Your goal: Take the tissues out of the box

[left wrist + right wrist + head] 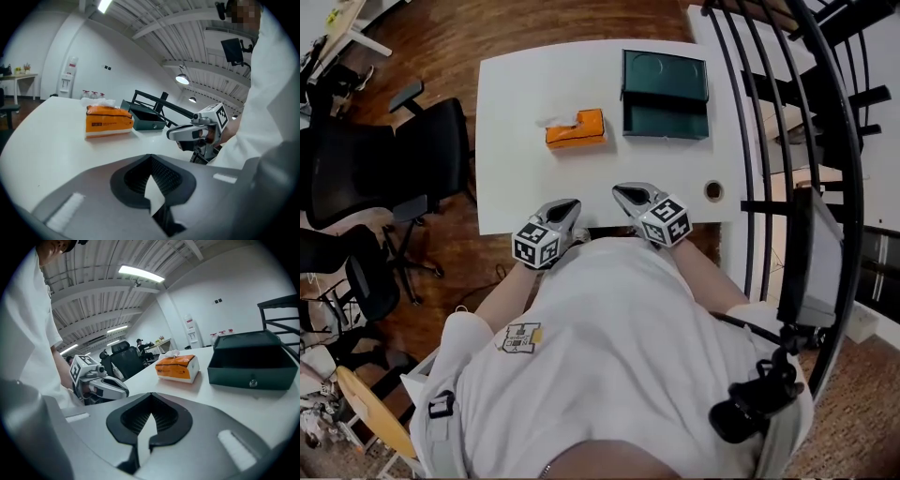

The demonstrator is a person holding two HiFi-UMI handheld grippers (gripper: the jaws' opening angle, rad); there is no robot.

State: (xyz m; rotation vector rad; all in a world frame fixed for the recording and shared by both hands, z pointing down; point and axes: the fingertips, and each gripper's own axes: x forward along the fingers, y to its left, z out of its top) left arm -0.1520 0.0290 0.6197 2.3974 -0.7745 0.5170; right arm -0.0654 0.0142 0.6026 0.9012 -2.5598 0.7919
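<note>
The orange tissue box (576, 129) lies flat on the white table (516, 178), a little towards the far side and left of the middle. A white tissue (555, 120) pokes up from its top at the left end. Nothing is touching the box. Just to its right, with a narrow strip of bare tabletop between them, stands a dark green box (665, 94) with its top open; a round knob shows on its front wall in the right gripper view.

Nearer the person, both tools sit at the table's near edge, well apart from the tissue box. The left gripper (567, 205) has its jaws pressed together with nothing between them, and the right gripper (627, 193) is the same, closed and empty (each gripper view shows only a thin seam where the pads meet). The two point inward and forward, their tips near each other but not touching. Each carries its marker cube (536, 244) at the back, close to the person's white shirt (619, 347).

A small round hole (713, 191) is set in the tabletop near the right front corner. Black office chairs (394, 159) stand on the wooden floor to the left of the table, and a black metal railing (797, 122) curves along the right
</note>
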